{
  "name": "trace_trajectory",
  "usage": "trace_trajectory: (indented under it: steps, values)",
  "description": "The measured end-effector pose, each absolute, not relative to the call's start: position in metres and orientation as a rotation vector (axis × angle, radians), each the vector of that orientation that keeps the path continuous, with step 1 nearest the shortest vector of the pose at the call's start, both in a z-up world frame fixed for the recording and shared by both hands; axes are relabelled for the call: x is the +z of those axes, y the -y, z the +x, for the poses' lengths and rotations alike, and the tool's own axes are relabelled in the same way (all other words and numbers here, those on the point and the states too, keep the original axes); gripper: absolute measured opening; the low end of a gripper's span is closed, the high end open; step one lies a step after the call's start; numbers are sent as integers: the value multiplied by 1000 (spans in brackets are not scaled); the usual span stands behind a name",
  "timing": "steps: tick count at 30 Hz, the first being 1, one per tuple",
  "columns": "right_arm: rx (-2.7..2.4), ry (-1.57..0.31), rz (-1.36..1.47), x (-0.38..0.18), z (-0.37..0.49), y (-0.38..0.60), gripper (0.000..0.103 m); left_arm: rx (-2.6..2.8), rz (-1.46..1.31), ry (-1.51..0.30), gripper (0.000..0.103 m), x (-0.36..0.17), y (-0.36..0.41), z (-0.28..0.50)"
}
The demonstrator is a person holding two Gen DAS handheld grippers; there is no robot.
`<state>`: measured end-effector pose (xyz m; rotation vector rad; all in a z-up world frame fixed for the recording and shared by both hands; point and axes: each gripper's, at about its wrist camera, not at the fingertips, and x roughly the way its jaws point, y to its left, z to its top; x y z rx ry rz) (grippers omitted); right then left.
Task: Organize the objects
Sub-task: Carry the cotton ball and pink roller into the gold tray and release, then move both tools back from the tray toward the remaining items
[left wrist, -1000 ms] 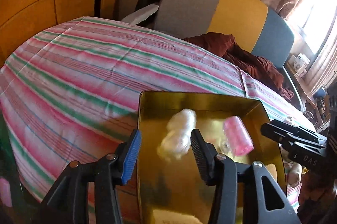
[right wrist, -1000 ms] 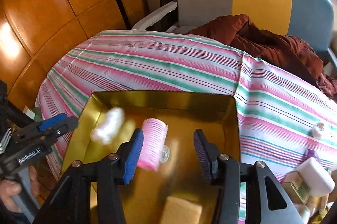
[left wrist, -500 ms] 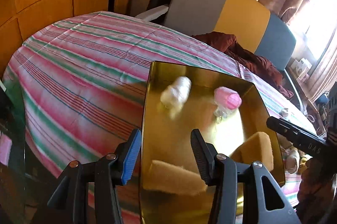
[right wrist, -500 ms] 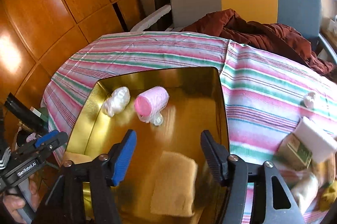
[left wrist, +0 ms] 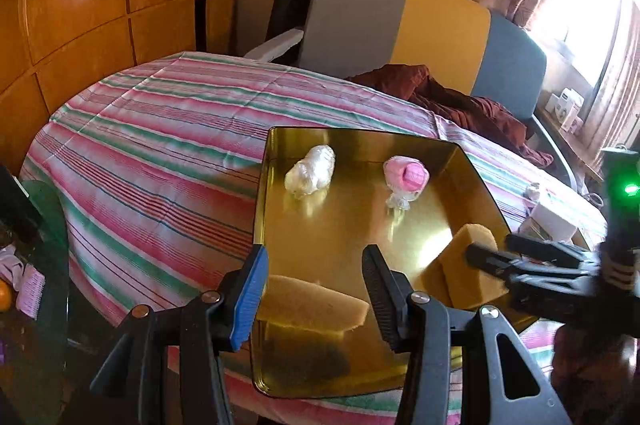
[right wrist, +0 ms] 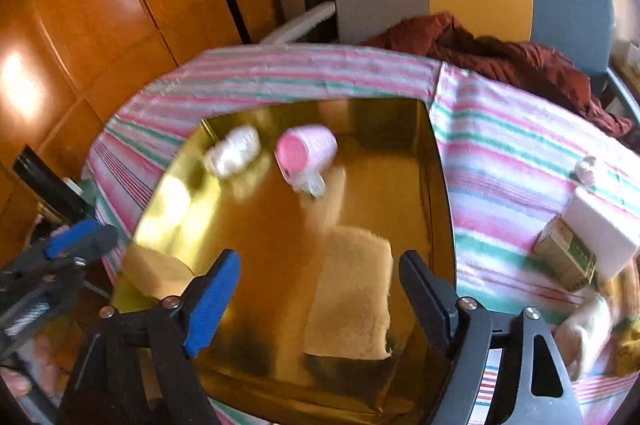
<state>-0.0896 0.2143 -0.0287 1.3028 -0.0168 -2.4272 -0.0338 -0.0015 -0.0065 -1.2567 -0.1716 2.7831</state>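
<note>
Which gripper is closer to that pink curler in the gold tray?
Neither clearly. The left gripper and the right gripper both hover open over the tray's near end, well short of the pink curler.

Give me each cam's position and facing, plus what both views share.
Left wrist: sits on the left gripper, faces down over the gold tray; the right gripper enters at right.
Right wrist: sits on the right gripper, jaws opening, nothing between them; the left gripper shows at left.
Shared: tray, pink roller, two sponges.
</note>
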Motion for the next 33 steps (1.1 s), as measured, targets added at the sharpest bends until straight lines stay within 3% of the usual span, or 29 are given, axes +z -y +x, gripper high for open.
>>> trace_trajectory:
  steps: [9,16,33]
  values:
    - [-2234,46,1411,-61,-68,-204,78,2804,-1193,100,49,5,-10,-22]
    - [-2306,45,1344,-46,-50,-218,78,2807,-1163,89,50,11,-16,-17]
    - [-2446,23,1222,-17,-38,-227,92,2800,-1178,-7,50,7,-30,-6]
